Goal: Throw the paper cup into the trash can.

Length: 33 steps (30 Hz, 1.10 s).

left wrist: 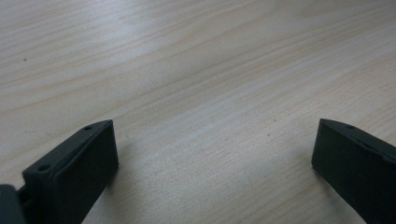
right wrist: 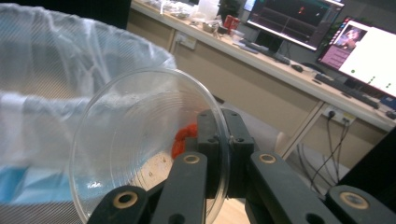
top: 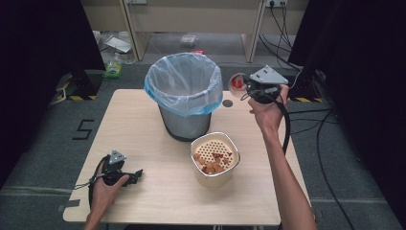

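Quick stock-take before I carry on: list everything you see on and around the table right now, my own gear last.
Light wooden table: one, centre of the high view.
Grey bin lined with a pale blue plastic bag: one, on the table's far middle.
Cream square container with a perforated insert and brown-red scraps: one, in front of the bin.
Clear plastic cup with a red scrap inside: one, tilted beside the bin's rim, clamped by its rim.
Computer monitors: several, lit, on the far desk.
Left claw: black, open, low over bare table.
Right claw: black, shut on the cup.
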Each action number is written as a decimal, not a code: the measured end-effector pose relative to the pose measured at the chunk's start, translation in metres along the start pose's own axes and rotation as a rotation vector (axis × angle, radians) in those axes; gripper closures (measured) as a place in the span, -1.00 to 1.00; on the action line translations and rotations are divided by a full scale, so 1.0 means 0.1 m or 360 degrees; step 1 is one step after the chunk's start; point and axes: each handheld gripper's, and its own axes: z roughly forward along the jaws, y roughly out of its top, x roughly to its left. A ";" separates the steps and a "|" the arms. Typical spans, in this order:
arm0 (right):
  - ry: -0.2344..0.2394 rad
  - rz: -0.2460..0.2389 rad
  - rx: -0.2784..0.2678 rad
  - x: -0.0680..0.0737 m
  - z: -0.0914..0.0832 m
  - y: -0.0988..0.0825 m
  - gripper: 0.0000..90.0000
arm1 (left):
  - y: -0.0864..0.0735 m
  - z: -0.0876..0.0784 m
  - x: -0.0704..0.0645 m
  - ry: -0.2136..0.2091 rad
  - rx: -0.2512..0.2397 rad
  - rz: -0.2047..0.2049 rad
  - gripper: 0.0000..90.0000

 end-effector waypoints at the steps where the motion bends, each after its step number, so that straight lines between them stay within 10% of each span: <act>1: -0.0002 0.0004 -0.0002 -0.01 0.01 0.03 0.95 | 0.00 0.00 0.00 0.0001 0.0001 0.0001 -1.00; 16: 0.0135 -0.0129 -0.0112 0.34 0.24 0.74 0.95 | 0.00 0.00 0.00 0.0000 0.0000 0.0001 -1.00; 33: 0.0344 -0.0002 0.0103 0.73 0.83 0.78 0.39 | -0.01 -0.01 -0.01 -0.0008 0.0001 0.0003 -1.00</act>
